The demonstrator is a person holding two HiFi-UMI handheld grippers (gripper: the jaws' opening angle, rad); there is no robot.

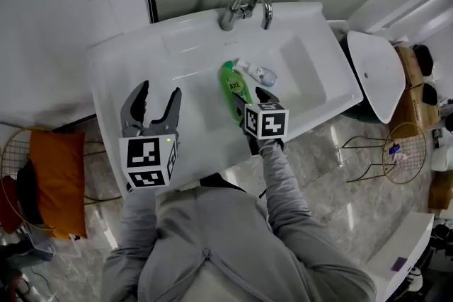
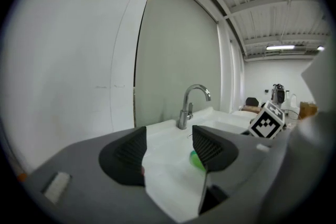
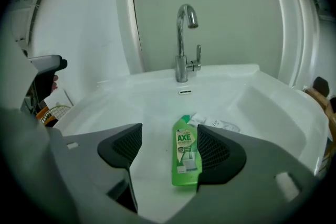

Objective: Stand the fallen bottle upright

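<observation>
Held in the person's right hand, the right gripper (image 1: 249, 99) (image 3: 168, 144) hangs over the near part of the white sink (image 1: 191, 60) (image 3: 152, 92) and points down into it. Its two jaws stand apart and they press on nothing. Below them lies the green bottle (image 1: 232, 85) (image 3: 185, 157), on its side on the bottom of the sink, with its narrow top toward the far side and its base toward the near side. In the right gripper view the bottle sits close to the right jaw, and part of its right edge is hidden behind this jaw; whether they touch cannot be told. Just beyond the green bottle, at its far right, a small white bottle (image 1: 256, 72) (image 3: 218, 124) also lies flat. The tap (image 1: 244, 5) (image 3: 184, 44) stands at the far edge of the sink.

To the left, the left gripper (image 1: 159, 92) (image 2: 169, 147) is over the left part of the sink, well apart from the bottles. Its jaws are also apart, with only the white surface between them.
</observation>
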